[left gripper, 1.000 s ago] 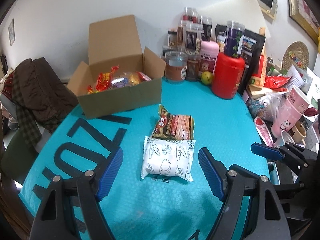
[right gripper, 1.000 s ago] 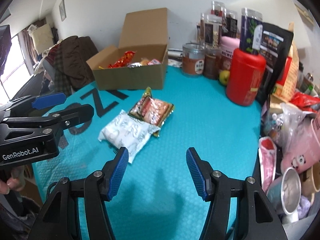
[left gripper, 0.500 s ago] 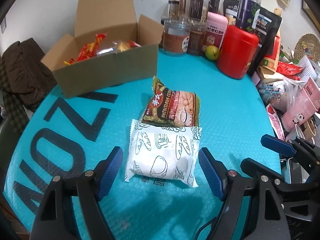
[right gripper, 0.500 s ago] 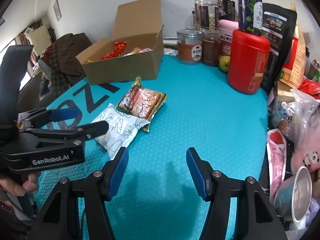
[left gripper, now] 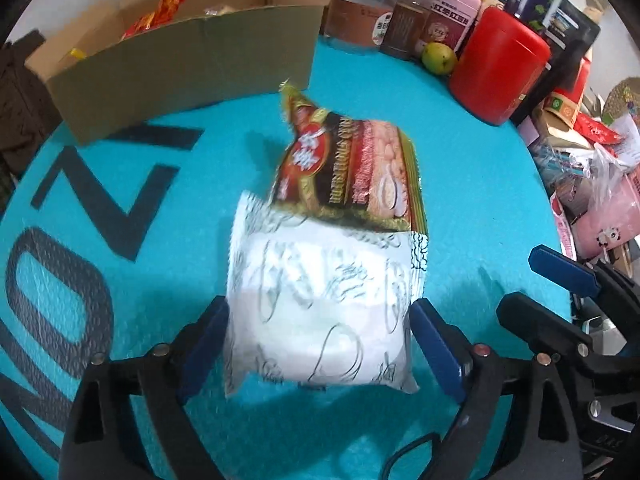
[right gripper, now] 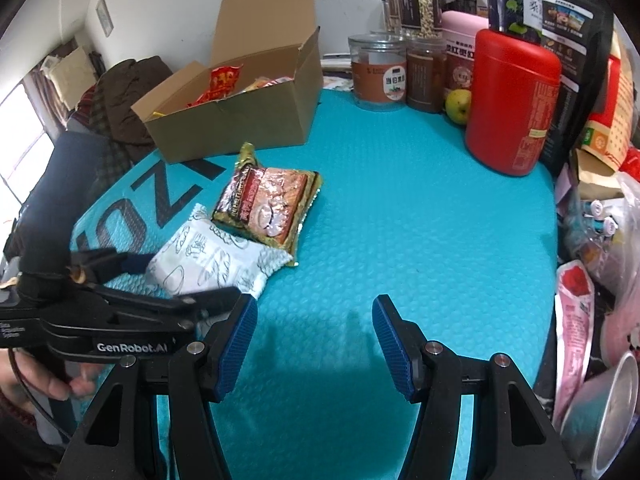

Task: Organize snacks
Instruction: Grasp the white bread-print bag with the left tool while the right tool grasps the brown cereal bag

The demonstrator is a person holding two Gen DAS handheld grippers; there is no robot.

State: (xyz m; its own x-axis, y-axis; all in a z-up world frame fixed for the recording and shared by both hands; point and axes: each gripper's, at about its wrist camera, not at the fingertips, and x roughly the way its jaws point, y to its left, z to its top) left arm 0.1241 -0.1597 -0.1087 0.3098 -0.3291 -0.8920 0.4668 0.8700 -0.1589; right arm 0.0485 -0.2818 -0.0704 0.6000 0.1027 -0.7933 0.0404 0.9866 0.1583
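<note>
A white snack packet (left gripper: 320,300) lies on the teal mat, its far edge tucked under a brown-and-red snack packet (left gripper: 352,172). My left gripper (left gripper: 320,344) has come down around the white packet. Its jaws are opening, with the blue pads flanking the packet's two sides and no squeeze visible. In the right wrist view the left gripper (right gripper: 180,278) straddles the same white packet (right gripper: 208,260) beside the brown packet (right gripper: 268,208). My right gripper (right gripper: 314,344) hangs open over bare mat with nothing between its fingers. An open cardboard box (right gripper: 240,120) holding snacks stands behind.
A red canister (right gripper: 516,104), jars (right gripper: 380,76) and a green apple (right gripper: 458,106) line the back. Bags, pink packets and a metal cup (right gripper: 608,412) crowd the right edge. Brown clothing (right gripper: 120,104) lies at the left. A hand (right gripper: 44,380) holds the left gripper.
The left gripper dropped and tilted down onto the white packet, and its jaws spread wider around it. The right gripper drifted slightly lower over the mat, jaws unchanged.
</note>
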